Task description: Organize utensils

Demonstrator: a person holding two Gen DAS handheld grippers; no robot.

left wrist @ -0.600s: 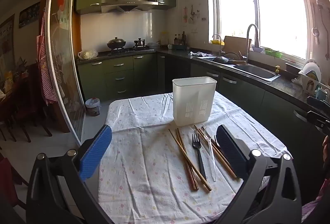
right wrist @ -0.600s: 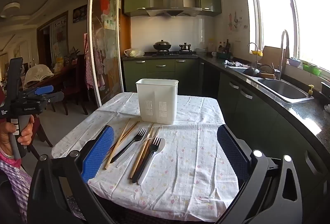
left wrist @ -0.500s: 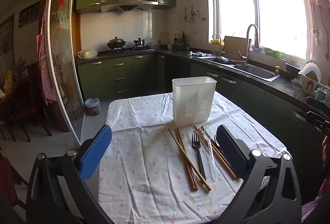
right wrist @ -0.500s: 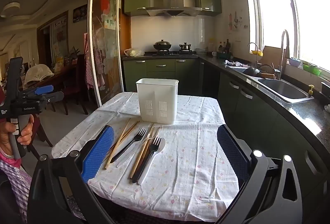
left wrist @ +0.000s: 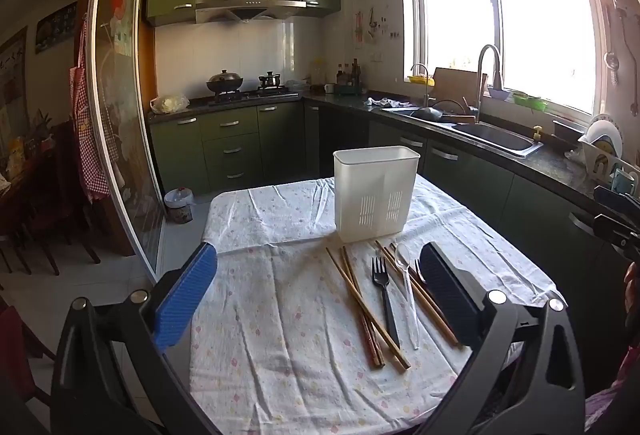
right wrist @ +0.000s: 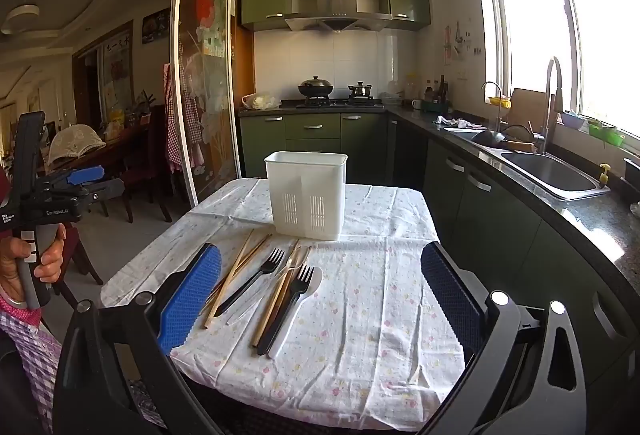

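In the left wrist view, the left gripper (left wrist: 318, 293) was held wide apart, empty, above the tabletop (left wrist: 256, 315). The utensils (left wrist: 384, 299) were heaped just before the caddy (left wrist: 376, 195), near the right edge, long axes toward it.

In the right wrist view, the right gripper (right wrist: 320, 295) was likewise spread, empty. Overlapped chopsticks (right wrist: 240, 271) and forks (right wrist: 250, 285) could be dragged together by one pinch.

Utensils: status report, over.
Left gripper open, empty, above table. Right gripper open, empty. Forks, chopsticks, clear spoon loose on cloth before white caddy. None visible in caddy. Nothing blocking.
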